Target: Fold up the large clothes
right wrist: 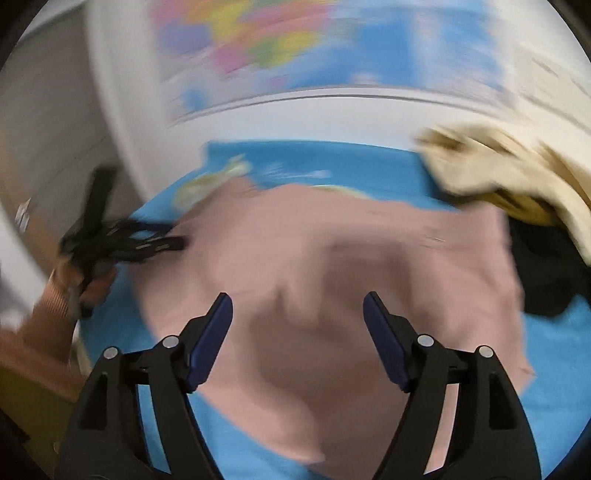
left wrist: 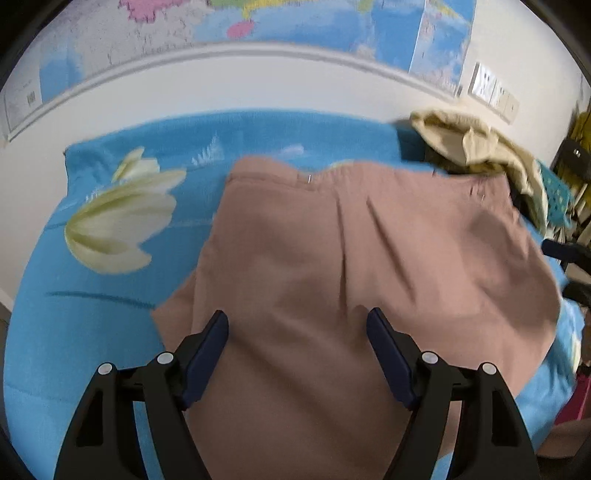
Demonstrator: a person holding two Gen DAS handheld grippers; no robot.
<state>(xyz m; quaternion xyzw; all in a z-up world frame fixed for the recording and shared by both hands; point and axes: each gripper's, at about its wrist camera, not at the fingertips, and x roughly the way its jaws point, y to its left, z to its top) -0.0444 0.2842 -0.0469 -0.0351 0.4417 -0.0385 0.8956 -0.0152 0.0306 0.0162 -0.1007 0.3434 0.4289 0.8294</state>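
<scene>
A large dusty-pink garment (left wrist: pixel 332 258) lies spread on a blue sheet (left wrist: pixel 92 332) printed with a white flower (left wrist: pixel 118 218). It has a few long creases down its middle. My left gripper (left wrist: pixel 297 317) hovers open over its near part, nothing between the fingers. In the right wrist view, which is blurred, the same pink garment (right wrist: pixel 332 258) fills the middle. My right gripper (right wrist: pixel 297 299) stands open above it, its fingers empty. The left gripper (right wrist: pixel 166 238) also shows there at the garment's left edge, held by a hand (right wrist: pixel 96 288).
A beige garment (left wrist: pixel 476 147) is heaped at the back right, with a dark one (right wrist: pixel 546 266) beside it. A wall with a coloured map (left wrist: pixel 295 22) runs behind the bed. Cluttered shelves (left wrist: pixel 572 192) stand at the far right.
</scene>
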